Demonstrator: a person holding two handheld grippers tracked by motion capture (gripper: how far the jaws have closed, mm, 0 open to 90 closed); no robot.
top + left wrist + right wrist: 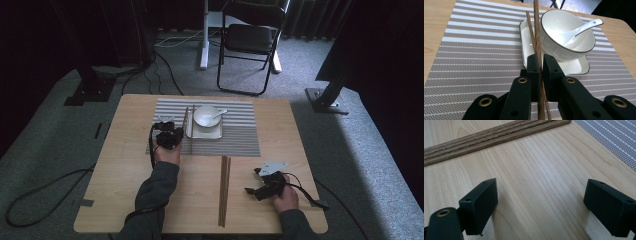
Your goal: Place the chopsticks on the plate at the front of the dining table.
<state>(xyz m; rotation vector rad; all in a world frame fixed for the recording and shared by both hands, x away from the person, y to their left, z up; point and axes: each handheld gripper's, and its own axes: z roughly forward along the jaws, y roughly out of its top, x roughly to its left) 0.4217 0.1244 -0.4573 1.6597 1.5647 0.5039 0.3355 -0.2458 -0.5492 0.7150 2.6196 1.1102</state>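
Wooden brown chopstick (pixel 537 37) is clamped between the nearly closed jaws of the left gripper (pixel 541 65), over the striped grey-and-white woven placemat (pixel 479 50); a second brown chopstick (pixel 530 27) is seen leaning on the white rectangular ceramic tray (pixel 579 66) under the white ceramic bowl (pixel 566 35) with white spoon (pixel 584 27). Right gripper (pixel 540 200) is held wide open, gripping nothing, near the remaining pair of brown wooden chopsticks (pixel 491 137) on the light wood table (pixel 544 175). No readable writing is seen.
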